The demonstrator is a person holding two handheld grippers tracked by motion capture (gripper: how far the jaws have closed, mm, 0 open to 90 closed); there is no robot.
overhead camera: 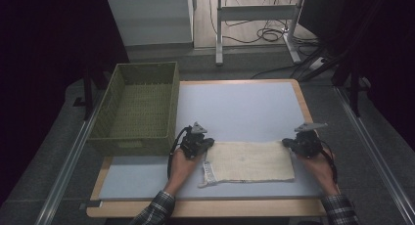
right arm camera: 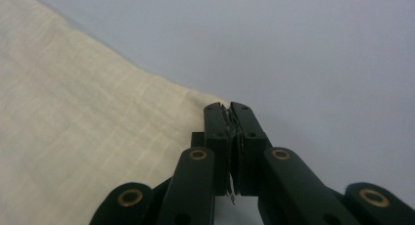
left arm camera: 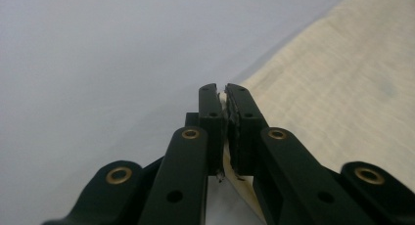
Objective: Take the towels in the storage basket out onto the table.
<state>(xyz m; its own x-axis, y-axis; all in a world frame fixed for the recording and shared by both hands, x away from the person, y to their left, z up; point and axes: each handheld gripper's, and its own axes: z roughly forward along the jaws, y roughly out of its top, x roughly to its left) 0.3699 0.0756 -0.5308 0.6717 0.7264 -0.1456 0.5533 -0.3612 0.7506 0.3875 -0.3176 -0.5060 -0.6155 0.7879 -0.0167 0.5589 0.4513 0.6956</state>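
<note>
- The cream cloth [overhead camera: 252, 161] lies flat at lower centre of the high view, long axis left to right, one gripper at each far corner
- The green basket [overhead camera: 139, 107] sits upper left, nearer the left gripper [overhead camera: 208, 143]
- Left gripper's jaws pinch cloth edge
- The right gripper [overhead camera: 288, 143] is clamped on the right corner

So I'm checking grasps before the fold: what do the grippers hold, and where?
Both hold the cream cloth: the left gripper pinches its far-left corner, the right gripper its far-right corner.
</note>
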